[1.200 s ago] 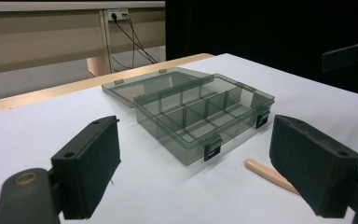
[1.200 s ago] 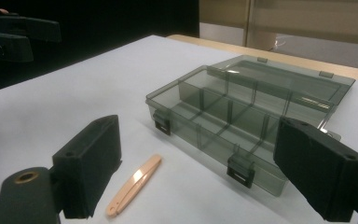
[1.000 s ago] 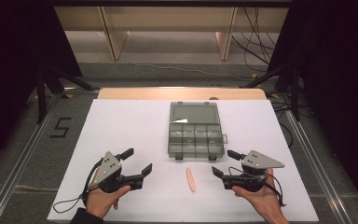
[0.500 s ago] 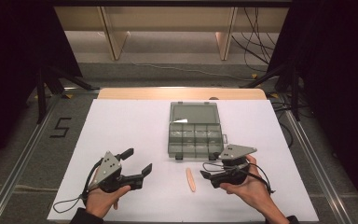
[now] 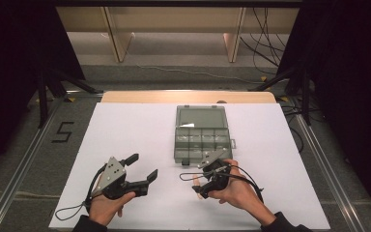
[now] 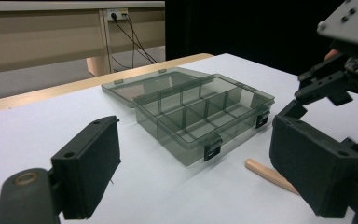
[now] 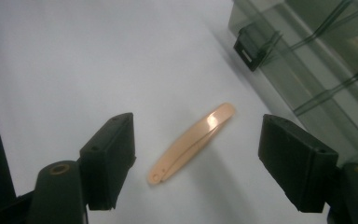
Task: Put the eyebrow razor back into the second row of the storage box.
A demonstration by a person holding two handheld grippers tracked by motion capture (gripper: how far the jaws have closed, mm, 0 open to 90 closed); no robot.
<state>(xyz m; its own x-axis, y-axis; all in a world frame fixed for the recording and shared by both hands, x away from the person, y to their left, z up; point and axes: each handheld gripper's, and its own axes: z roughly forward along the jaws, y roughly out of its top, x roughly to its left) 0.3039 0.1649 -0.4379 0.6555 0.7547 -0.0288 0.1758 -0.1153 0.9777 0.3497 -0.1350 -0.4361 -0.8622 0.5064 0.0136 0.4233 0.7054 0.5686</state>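
Right gripper view has the peach stick lying on the desk between the right gripper fingers, which have just been closing without touching it (ungrasped); the compartment box beside it stands open, and the left gripper gapes empty.

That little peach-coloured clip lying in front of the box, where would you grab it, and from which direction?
Probably at its middle, coming down from above. The peach clip lies flat on the white table, long and thin, so jaws closing across its narrow width suit it best. The right gripper is lined up that way, open, a jaw on each long side, neither touching.
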